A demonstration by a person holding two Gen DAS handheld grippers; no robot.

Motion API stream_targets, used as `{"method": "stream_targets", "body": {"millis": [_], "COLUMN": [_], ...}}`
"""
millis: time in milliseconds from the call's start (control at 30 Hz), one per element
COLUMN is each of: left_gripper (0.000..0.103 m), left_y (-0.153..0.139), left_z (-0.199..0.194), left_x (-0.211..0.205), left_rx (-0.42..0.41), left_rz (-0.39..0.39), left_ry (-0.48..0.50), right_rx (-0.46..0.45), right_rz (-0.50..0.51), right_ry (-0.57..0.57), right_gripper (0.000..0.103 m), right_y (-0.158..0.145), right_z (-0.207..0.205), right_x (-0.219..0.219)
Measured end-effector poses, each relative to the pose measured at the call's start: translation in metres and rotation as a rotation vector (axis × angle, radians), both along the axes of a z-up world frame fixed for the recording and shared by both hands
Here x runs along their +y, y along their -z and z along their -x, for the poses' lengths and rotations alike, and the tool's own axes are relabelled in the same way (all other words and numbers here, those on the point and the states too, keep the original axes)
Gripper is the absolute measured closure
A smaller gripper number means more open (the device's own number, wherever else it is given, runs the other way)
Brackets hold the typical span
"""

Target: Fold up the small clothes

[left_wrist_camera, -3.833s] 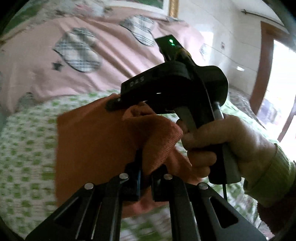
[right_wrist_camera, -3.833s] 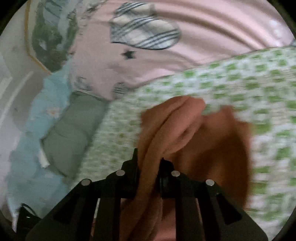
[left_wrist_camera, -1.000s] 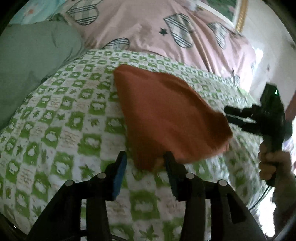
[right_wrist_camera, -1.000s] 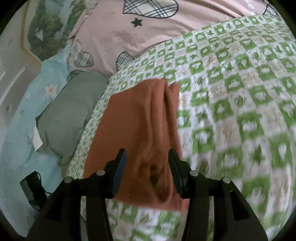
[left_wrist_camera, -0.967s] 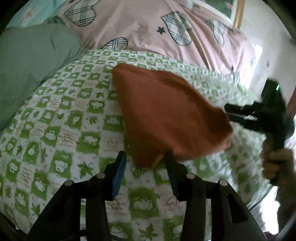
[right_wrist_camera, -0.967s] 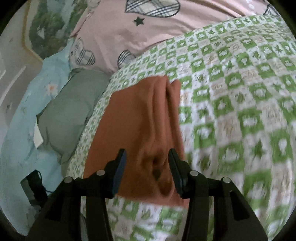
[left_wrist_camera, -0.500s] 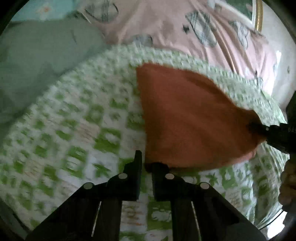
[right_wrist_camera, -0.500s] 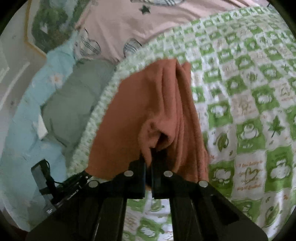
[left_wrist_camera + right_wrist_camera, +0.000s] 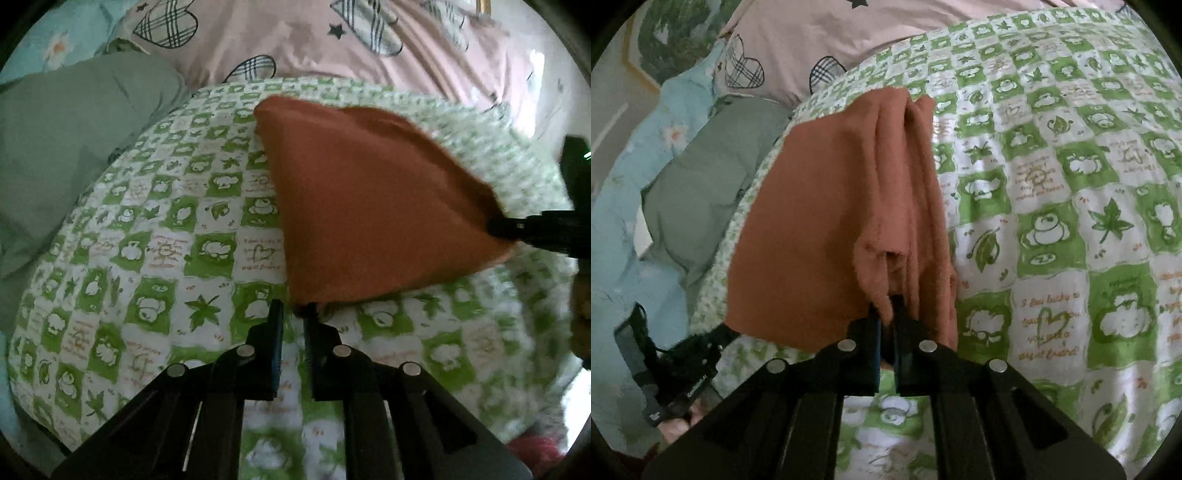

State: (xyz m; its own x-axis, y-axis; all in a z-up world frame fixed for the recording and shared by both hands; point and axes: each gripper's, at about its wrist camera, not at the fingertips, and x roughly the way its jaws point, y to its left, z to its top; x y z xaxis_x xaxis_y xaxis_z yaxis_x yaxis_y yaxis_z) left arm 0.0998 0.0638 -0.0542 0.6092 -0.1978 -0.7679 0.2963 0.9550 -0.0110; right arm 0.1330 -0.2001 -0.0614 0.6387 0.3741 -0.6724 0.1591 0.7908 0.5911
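A small orange cloth (image 9: 369, 199) lies folded on the green-and-white checked bedspread (image 9: 177, 258). My left gripper (image 9: 295, 314) is shut on the cloth's near corner. My right gripper (image 9: 888, 306) is shut on the bunched corner of the same cloth (image 9: 820, 221) at its other end. The right gripper also shows at the right edge of the left wrist view (image 9: 535, 229), and the left gripper shows at the lower left of the right wrist view (image 9: 698, 350).
A pink quilt with plaid hearts (image 9: 332, 40) lies behind the bedspread. A grey-green pillow (image 9: 62, 140) and light blue bedding (image 9: 624, 206) lie to the left. The bedspread's edge drops off near the bottom of both views.
A second ago both grippers stood open at the cloth's corners. Both have since shut on the corners and hold the cloth between them.
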Motion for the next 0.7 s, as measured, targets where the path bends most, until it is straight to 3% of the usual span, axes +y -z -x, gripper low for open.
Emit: {"method": "stream_targets", "body": {"millis": [67, 133, 167, 200, 333, 533, 567, 600, 700], "left_gripper": [0.090, 0.081, 0.081, 0.081, 0.081, 0.081, 0.080, 0.080, 0.080], "left_y": [-0.016, -0.033, -0.040, -0.044, -0.052, -0.049, -0.048, -0.046, -0.046], "left_z": [0.008, 0.010, 0.007, 0.003, -0.022, -0.047, -0.050, -0.054, -0.059], "left_x": [0.011, 0.020, 0.021, 0.021, 0.012, -0.004, -0.005, -0.007, -0.009], "left_rx": [-0.015, -0.033, -0.037, -0.043, -0.042, -0.013, -0.007, 0.002, 0.011], "left_rz": [0.064, 0.127, 0.152, 0.170, 0.230, 0.269, 0.275, 0.278, 0.282], "left_ry": [0.037, 0.071, 0.081, 0.087, 0.105, 0.124, 0.124, 0.123, 0.123], "right_rx": [-0.031, -0.071, -0.085, -0.105, -0.133, -0.029, -0.011, 0.001, -0.075], "right_rz": [-0.043, -0.021, -0.004, 0.016, 0.064, 0.134, 0.142, 0.150, 0.094], "right_ry": [0.012, 0.032, 0.035, 0.032, 0.022, -0.017, -0.024, -0.029, -0.008], "right_gripper": [0.091, 0.072, 0.056, 0.048, 0.048, 0.057, 0.066, 0.087, 0.092], "right_y": [-0.013, -0.030, -0.037, -0.045, -0.056, -0.032, -0.027, -0.024, -0.037], "right_z": [0.003, 0.001, -0.001, -0.008, -0.056, -0.123, -0.129, -0.132, -0.121], "right_x": [-0.009, -0.014, -0.014, -0.015, -0.017, -0.014, -0.013, -0.012, -0.019]}}
